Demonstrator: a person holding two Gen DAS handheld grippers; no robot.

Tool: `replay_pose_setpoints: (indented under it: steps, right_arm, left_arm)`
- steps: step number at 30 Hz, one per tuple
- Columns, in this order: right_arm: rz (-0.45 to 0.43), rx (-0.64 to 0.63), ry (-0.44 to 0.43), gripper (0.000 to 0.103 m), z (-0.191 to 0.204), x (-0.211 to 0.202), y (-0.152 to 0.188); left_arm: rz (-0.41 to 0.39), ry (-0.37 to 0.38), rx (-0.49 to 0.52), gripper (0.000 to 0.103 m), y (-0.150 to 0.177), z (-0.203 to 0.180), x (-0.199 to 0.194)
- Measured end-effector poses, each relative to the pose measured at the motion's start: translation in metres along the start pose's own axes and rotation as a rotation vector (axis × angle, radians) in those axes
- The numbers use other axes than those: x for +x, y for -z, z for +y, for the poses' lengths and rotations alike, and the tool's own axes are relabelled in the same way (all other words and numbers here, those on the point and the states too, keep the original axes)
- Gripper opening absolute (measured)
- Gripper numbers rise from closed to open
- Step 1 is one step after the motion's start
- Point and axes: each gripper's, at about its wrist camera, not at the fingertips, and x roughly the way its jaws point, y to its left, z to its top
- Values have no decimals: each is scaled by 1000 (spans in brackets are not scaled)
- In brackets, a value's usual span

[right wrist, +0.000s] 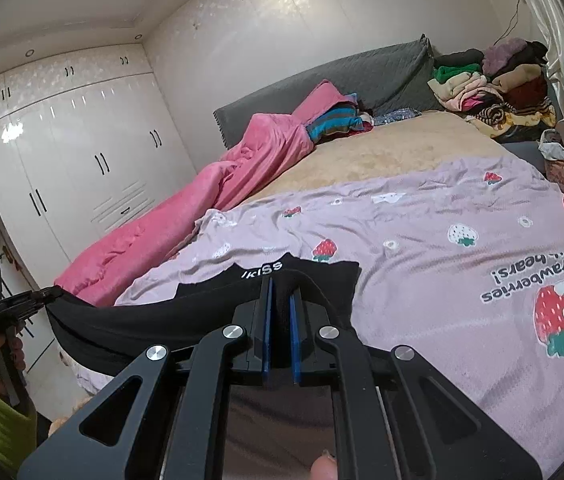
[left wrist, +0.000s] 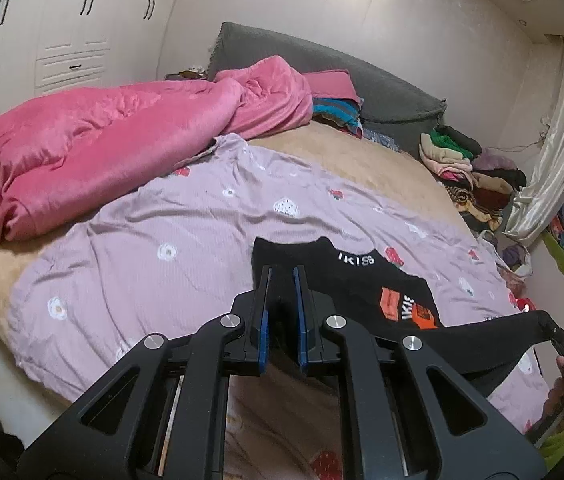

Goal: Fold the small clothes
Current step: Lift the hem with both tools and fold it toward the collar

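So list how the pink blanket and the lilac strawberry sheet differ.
The pink blanket is plain and bunched in a heap along one side; the lilac strawberry sheet is printed and spread nearly flat. The sheet bears the black garment; the blanket bears none of it. Both lie on the bed.

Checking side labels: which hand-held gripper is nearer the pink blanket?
Left. The left hand-held gripper holds the black garment on the pink blanket's side; the right holds its far end.

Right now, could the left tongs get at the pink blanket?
Probably not: the left tongs are shut on the black garment, stretched to the right tongs. The pink blanket lies uncovered beyond.
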Motion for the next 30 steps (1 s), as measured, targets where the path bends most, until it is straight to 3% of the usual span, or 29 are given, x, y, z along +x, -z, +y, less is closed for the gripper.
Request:
replay_pose_setpoints:
  steps: [13,30]
  right_arm:
    - [-3,92,-6,7,-16,21,-18]
    - [-5,23,77,7,-21,74,-29]
  left_arm:
    - [-19,-30,5,4,-24,-6,23]
    - [-20,-95,33,4,-39,-2,80]
